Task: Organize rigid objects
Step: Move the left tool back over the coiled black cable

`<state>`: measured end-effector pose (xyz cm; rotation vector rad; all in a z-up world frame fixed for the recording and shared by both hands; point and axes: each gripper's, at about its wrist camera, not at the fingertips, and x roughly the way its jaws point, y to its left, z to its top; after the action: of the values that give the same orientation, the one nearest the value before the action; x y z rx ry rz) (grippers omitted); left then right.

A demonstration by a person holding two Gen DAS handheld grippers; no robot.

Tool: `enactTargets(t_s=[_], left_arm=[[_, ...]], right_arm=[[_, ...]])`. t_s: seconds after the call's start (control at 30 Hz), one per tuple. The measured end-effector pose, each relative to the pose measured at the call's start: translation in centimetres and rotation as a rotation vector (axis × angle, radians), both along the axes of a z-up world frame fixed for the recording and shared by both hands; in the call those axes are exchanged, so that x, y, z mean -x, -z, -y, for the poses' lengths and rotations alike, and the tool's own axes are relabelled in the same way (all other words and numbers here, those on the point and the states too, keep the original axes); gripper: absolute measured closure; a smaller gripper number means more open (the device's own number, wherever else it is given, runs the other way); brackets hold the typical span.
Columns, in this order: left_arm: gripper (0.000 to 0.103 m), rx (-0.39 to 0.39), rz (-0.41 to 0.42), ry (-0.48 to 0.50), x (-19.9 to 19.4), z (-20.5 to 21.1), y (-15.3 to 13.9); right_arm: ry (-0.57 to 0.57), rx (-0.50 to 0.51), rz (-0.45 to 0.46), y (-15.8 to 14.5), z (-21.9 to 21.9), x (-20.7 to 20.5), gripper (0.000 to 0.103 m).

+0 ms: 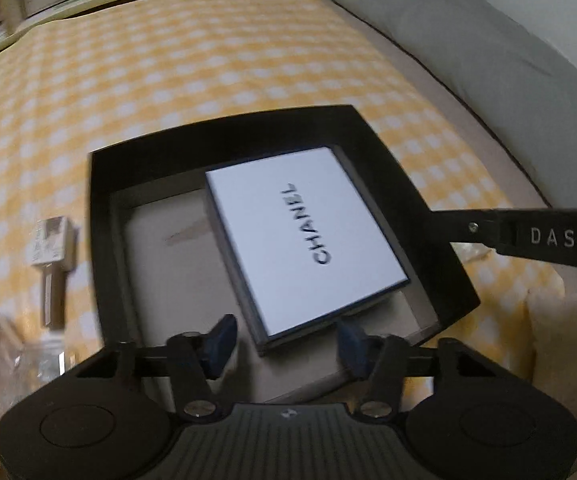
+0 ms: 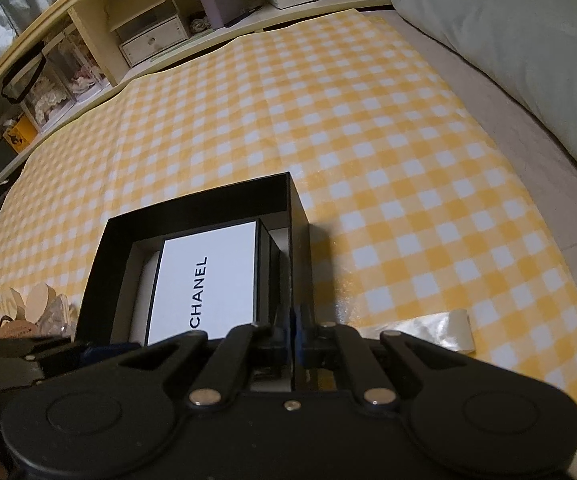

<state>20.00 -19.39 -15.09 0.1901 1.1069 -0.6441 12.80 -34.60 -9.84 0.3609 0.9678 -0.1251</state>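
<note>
The right gripper [image 2: 297, 332] has its jaws clamped on the near wall of the black box [image 1: 224, 136], apparently to steady it on the bed, while the left gripper [image 1: 284, 344], jaws half-wide and empty, hovers over the white box [image 1: 308, 236] lying inside.

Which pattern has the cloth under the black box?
The cloth has a yellow and white check; it shows best in the right wrist view.
</note>
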Motion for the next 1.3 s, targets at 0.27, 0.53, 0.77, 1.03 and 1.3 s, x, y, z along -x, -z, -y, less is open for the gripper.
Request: enactTargets(t_s=[0.27, 0.53, 0.77, 1.03, 1.3], left_arm=[[0.052, 0.001, 0.102, 0.068, 0.1, 2.7, -0.6], [0.051, -0.040, 0.179, 0.188, -0.2, 3.3, -0.4], [0.045, 0.000, 0.160, 0.189, -0.8, 2.5, -0.2], [0.014, 0.054, 0.190, 0.188, 1.6, 0.5, -3.1], [0.007, 0.081, 0.227, 0.144, 4.7, -4.8, -6.9]], right_arm=[[-0.012, -0.001, 0.004, 0.0, 0.1, 0.1, 0.100], [-0.027, 0.011, 0.005, 0.0, 0.0, 0.1, 0.100], [-0.028, 0.004, 0.006, 0.0, 0.0, 0.1, 0.100], [-0.027, 0.004, 0.007, 0.0, -0.1, 0.0, 0.100], [-0.037, 0.021, 0.006, 0.1, -0.2, -0.1, 0.100]])
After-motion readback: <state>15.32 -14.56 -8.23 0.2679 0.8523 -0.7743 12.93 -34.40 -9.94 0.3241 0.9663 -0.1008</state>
